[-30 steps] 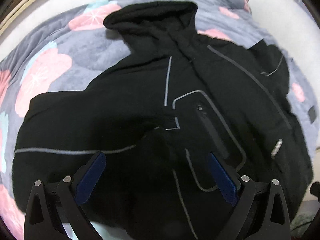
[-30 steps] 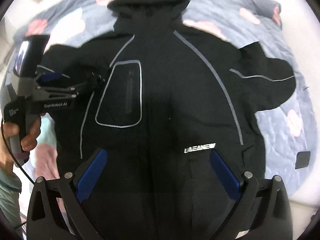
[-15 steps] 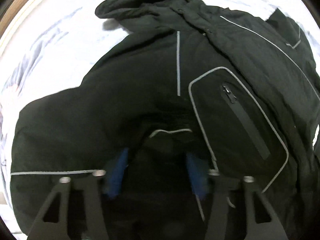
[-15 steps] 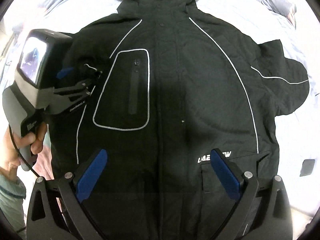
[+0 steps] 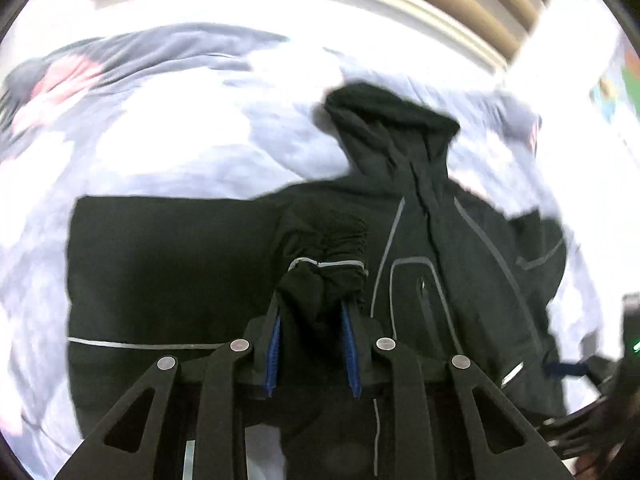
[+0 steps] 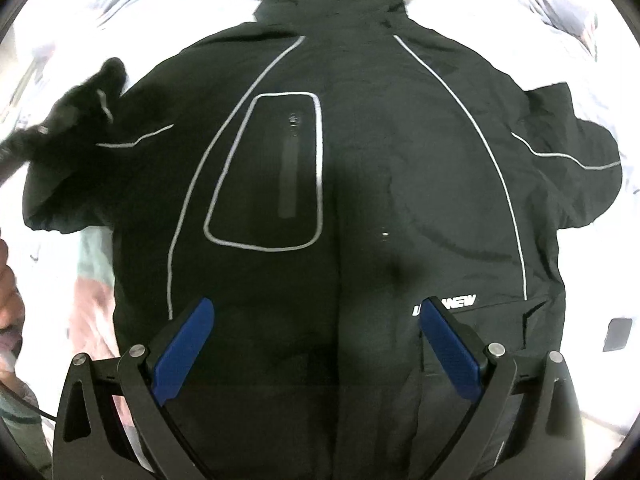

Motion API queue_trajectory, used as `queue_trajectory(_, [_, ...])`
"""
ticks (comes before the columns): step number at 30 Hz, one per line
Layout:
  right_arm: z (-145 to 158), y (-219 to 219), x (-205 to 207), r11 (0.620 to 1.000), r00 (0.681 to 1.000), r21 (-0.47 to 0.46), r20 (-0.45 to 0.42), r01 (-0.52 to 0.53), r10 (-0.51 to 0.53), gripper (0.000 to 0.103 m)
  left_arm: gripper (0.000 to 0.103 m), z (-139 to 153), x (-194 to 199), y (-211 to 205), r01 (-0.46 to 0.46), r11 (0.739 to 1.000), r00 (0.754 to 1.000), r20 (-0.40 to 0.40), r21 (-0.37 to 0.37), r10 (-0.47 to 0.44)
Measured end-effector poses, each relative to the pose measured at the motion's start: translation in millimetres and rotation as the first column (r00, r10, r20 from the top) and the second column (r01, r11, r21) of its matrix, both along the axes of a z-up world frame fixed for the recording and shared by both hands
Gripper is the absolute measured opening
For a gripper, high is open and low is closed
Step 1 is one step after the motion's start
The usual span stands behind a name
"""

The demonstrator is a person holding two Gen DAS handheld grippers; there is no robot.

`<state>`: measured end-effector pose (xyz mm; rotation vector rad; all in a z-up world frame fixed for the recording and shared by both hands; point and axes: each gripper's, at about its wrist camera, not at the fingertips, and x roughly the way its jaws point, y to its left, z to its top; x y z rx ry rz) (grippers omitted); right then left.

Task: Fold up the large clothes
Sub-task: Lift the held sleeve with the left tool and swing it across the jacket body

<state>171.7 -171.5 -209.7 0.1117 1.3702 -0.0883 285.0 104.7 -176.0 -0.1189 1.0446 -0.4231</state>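
I see the bed [image 5: 168, 128] under a pale grey quilt with pink blotches, blown out by the light in both views. Spread on it front side up lies the black jacket [image 6: 360, 200], hood towards the far edge, grey piping curving down from the shoulders and around a chest pocket [image 6: 266, 172] with a vertical zip. Its far sleeve lies bent outward on the quilt. My left claw [image 5: 314, 344] is closing on the gathered cuff [image 5: 324, 268] of the near sleeve, the bunched black cloth pinched between its blue pads. My right claw [image 6: 316, 344] hangs over the jacket's lower front with its jaws spread wide and nothing between them, beside the white lettering [image 6: 460, 304].
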Motion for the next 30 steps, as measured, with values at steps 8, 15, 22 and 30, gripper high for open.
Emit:
queue_trajectory(8, [4,21,-1,0.999,0.999,-0.015,0.008,-0.044,0.044,0.103,0.026,58,-36,126,-0.317,0.937,0.940,0.085,-0.147,0.332])
queue_trajectory(15, [3,49,4,0.995,0.995,-0.010,0.004,-0.098,0.098,0.103,0.026,27,-101,269,-0.624,0.764,0.776,-0.014,-0.165,0.631])
queue_trajectory(22, [9,86,4,0.981,0.982,-0.043,0.009,-0.190,0.190,0.103,0.043,-50,-132,357,-0.764,0.623,0.645,-0.183,-0.165,0.742])
queue_trajectory(30, [2,104,4,0.974,0.975,-0.051,-0.020,-0.220,0.220,0.103,0.079,-79,-140,368,-0.781,0.534,0.619,-0.286,-0.323,0.732])
